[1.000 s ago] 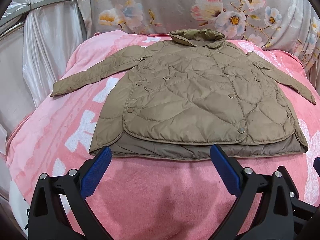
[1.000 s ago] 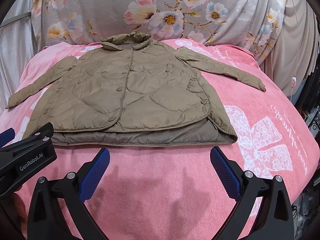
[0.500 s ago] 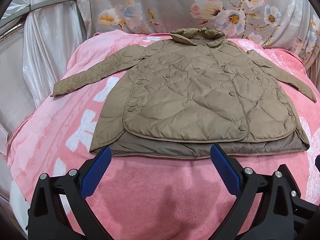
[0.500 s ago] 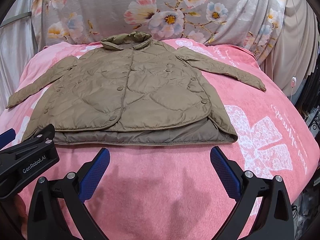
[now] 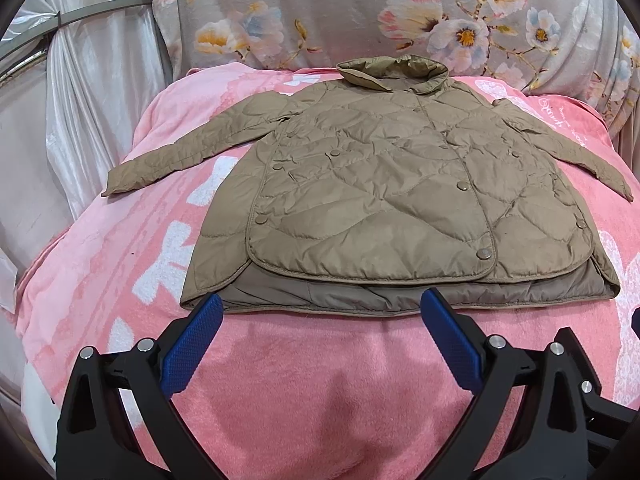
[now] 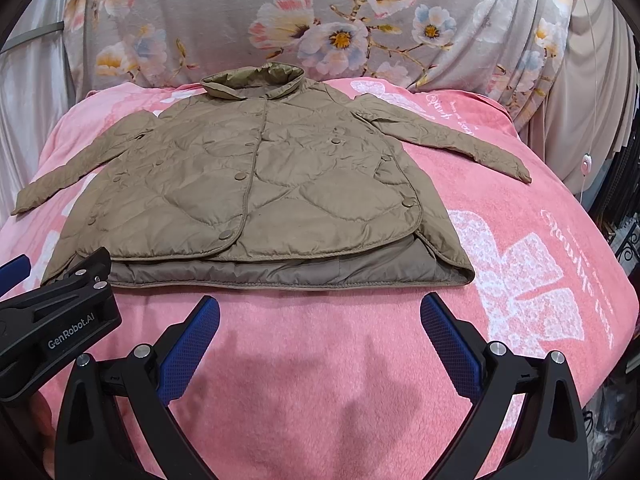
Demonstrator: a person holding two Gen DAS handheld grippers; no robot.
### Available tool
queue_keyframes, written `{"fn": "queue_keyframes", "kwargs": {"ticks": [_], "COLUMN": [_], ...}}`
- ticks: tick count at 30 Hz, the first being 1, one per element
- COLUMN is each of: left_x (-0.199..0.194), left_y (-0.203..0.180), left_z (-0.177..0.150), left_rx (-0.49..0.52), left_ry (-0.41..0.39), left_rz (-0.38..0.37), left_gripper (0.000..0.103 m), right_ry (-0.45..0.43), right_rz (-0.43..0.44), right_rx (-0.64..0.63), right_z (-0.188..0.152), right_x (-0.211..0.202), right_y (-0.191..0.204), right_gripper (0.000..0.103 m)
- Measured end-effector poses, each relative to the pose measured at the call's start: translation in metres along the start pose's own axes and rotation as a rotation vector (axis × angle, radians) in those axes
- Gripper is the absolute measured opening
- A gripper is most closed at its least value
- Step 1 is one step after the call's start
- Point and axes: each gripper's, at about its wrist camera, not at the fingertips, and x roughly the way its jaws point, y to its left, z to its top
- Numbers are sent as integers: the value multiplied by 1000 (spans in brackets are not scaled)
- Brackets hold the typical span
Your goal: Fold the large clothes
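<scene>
While wide apart, both tongs (image 5: 320, 304) (image 6: 320, 306) (empty)

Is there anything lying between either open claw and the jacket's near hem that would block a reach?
Nothing visible does. Only bare pink blanket lies between the left claw and the jacket, and likewise between the right claw and the hem. Both claws are open and empty.

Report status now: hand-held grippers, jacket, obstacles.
Both hand-held grippers open, empty, short of hem. Jacket flat, unfolded, sleeves out. Nothing on it.
</scene>
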Motion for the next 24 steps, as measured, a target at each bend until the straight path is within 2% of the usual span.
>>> {"fn": "queue_keyframes", "kwargs": {"ticks": [24], "left_x": [-2], "left_y": [1], "left_z": [0], "left_rx": [-4], "left_ry": [-1], "left_rz": [0], "left_gripper": [97], "right_ry": [-3], "right_rz": [-1], "right_rx": [-2], "right_z": [-1], "right_x": [-3], "right_y": [1], "right_gripper": [98]}}
